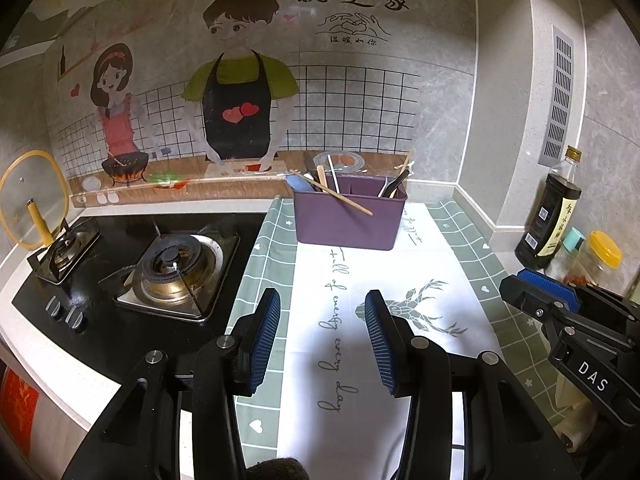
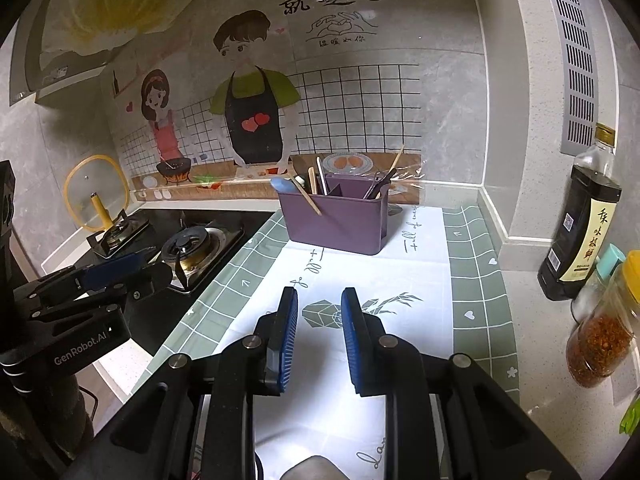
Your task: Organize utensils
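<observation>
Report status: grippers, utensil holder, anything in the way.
Left gripper open, empty. Right gripper open, narrower, empty. Purple utensil holder upright on the mat, utensils inside, one chopstick angled over its front. Path clear.

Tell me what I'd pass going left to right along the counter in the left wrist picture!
Glass lid → small burner → big burner → purple utensil box → dark sauce bottle → yellow-capped jar.

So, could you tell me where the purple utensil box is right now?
In both views the purple utensil box stands on the tablecloth against the back wall, right of the stove.
</observation>
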Demonstrator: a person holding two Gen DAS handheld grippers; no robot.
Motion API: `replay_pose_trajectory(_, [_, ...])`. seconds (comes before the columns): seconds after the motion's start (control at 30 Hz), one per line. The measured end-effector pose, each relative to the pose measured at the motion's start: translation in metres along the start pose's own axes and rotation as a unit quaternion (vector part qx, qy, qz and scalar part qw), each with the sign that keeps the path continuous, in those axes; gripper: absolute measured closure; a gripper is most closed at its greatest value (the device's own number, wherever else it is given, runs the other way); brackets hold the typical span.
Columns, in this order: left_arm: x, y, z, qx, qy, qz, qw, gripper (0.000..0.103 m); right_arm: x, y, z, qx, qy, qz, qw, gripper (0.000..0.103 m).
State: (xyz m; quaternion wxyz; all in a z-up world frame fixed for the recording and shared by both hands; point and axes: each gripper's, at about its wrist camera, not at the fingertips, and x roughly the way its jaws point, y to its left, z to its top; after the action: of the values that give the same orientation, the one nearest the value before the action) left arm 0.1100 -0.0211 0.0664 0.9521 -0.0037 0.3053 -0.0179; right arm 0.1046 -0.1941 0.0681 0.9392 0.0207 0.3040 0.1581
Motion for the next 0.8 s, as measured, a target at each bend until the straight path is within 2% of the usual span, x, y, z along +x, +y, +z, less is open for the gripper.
replay_pose_trajectory(0.8, [-0.0024,-0.0064,-0.0022,0.001,0.008,-0.008,0.9999,0.058,-0.0041,-0.0075,-0.0015,0.007,0.001,-0.007,1.0,0.08])
